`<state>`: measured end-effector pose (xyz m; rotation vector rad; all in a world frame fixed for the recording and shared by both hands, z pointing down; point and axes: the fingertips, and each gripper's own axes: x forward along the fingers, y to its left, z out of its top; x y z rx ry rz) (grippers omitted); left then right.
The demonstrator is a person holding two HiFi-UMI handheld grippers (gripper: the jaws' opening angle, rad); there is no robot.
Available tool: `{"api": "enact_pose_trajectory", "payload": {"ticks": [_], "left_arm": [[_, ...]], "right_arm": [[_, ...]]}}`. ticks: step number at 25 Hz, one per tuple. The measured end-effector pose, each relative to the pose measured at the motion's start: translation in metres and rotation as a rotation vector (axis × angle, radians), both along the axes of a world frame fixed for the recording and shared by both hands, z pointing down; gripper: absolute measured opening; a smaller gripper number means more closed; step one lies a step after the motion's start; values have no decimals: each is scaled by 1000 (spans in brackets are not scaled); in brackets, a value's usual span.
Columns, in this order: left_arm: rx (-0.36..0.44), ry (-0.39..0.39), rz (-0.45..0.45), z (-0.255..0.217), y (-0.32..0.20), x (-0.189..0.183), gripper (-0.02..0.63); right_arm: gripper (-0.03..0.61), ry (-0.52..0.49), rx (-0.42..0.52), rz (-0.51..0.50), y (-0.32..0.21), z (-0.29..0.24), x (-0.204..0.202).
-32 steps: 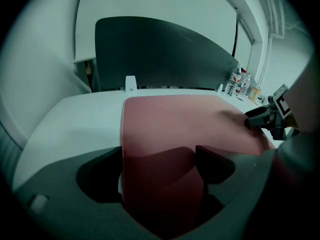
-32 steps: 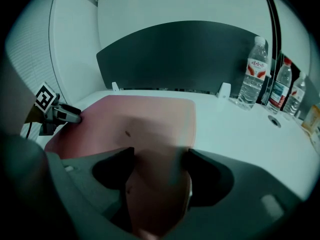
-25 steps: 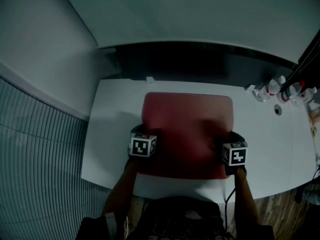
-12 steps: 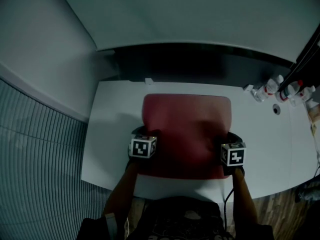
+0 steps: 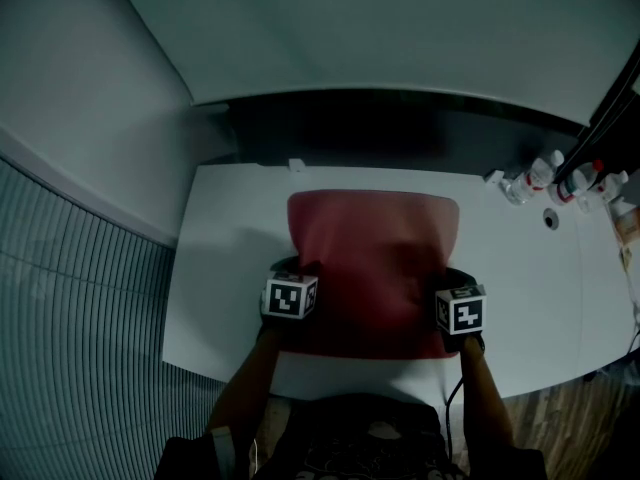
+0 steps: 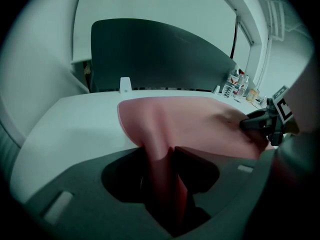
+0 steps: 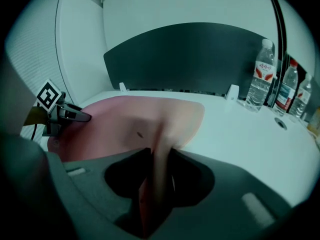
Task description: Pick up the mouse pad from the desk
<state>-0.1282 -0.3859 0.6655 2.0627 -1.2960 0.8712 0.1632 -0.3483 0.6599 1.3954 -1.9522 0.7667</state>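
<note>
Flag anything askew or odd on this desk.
Only the mouse pad: it is pinched up into a fold at both near corners, between the closing jaws of the left gripper and the right gripper.

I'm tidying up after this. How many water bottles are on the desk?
3 show, at the desk's far right: the nearest bottle, a second bottle right of it, a third bottle at the picture's edge. Others may be hidden behind them.

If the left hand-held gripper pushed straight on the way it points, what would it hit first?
The mouse pad: a fold sits between the closing jaws of the left hand-held gripper, with the desk likely just beneath.
</note>
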Motion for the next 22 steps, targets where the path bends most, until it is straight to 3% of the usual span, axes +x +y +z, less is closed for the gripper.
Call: {"api": "enact_pose_trajectory", "payload": {"ticks": [2,6,14,22], "left_arm": [[7,-5,23,-2,1,7,138],[8,-43,45,-4,4,11,90],[24,3,65,-1,1,17,68],[26,-42,87,2,3,15,57]], "right_arm": [[123,5,5,-7,0,-1,0],[114,-13,3,-5,0,-1,-2],[91,-37,-8,-6,1,0,-3],[81,-45,-4,-8,1,0,-7]]}}
